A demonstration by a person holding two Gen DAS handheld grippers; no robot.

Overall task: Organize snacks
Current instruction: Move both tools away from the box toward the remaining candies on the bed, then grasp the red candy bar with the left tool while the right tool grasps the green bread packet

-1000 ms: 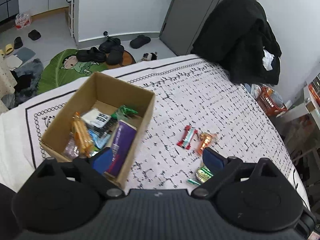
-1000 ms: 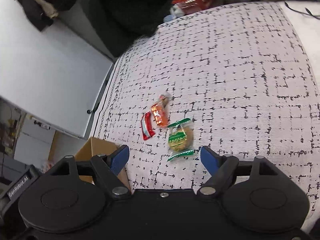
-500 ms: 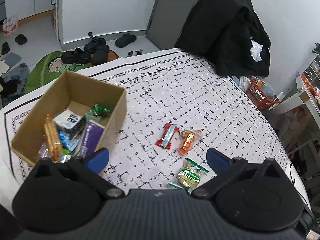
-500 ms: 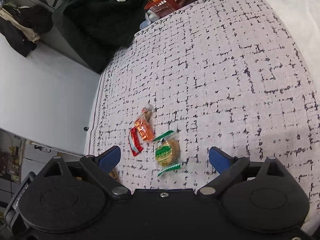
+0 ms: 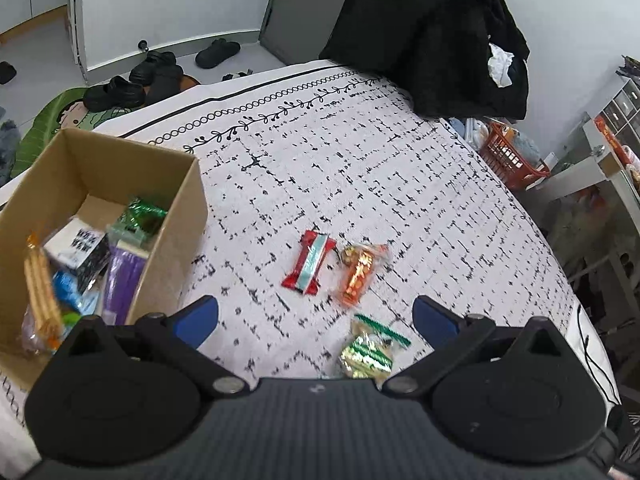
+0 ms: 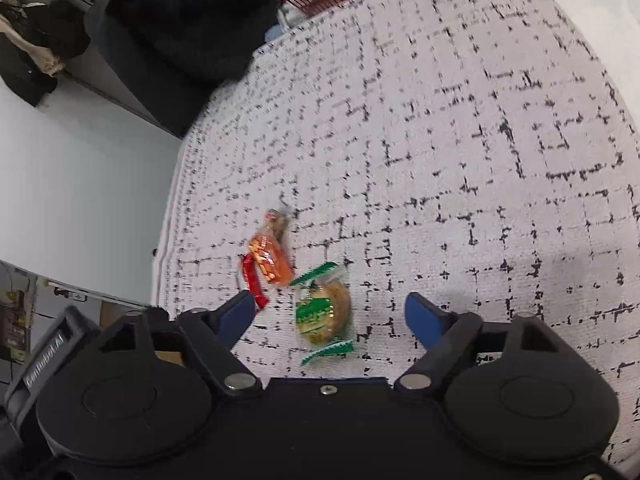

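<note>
Three wrapped snacks lie on the patterned cloth: a red bar (image 5: 308, 267), an orange packet (image 5: 359, 276) and a green-wrapped biscuit (image 5: 370, 350). My left gripper (image 5: 316, 318) hangs wide open just short of the red bar, with nothing between its fingers. A cardboard box (image 5: 176, 216) holding several snacks stands to its left. In the right wrist view the biscuit (image 6: 323, 313) lies between the fingers of my right gripper (image 6: 330, 312), whose jaws are closing without touching it. The orange packet (image 6: 269, 258) and red bar (image 6: 253, 280) lie beyond its left finger.
A black coat (image 5: 432, 28) hangs over the far edge of the cloth-covered surface. An orange basket (image 5: 508, 156) stands off its right side. Shoes (image 5: 152, 76) and a green mat (image 5: 52, 116) are on the floor beyond the box.
The left gripper has swung right from over the box toward the loose snacks and sunk closer to them. The right gripper has sunk onto the biscuit, its fingers widening, then narrowing around it.
</note>
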